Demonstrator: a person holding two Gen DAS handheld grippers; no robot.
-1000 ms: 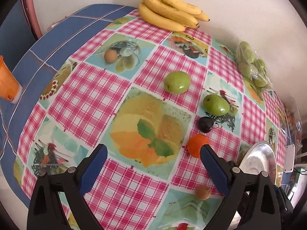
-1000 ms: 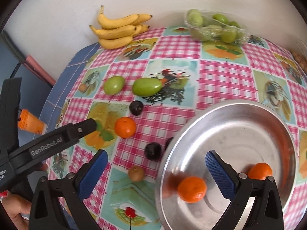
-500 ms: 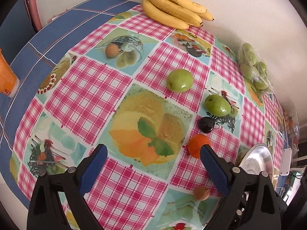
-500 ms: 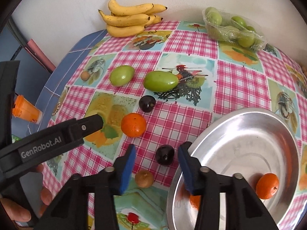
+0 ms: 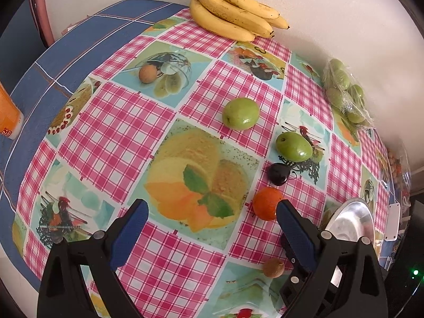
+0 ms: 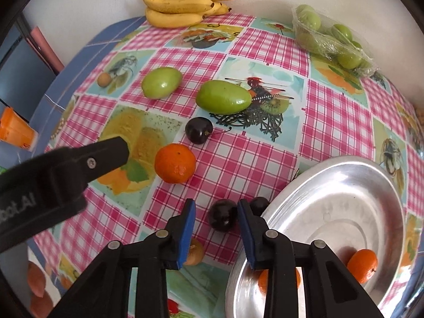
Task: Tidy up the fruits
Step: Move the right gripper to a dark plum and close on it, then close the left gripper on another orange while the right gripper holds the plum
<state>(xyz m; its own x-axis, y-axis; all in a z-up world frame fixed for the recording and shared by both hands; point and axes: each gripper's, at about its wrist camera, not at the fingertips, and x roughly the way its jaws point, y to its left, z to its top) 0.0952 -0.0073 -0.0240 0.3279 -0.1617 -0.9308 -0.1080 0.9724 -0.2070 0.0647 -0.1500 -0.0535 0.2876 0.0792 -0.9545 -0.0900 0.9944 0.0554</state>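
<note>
The right gripper (image 6: 216, 221) is closing around a dark cherry (image 6: 222, 218), pads not quite touching it as far as the view shows. At its 3 o'clock the metal bowl (image 6: 331, 190) rim crowds close, a second cherry (image 6: 259, 204) wedged against it. At 11 o'clock lies an orange (image 6: 175, 163). The left gripper (image 5: 212, 212) hangs open over bare tablecloth (image 5: 111, 132).
</note>
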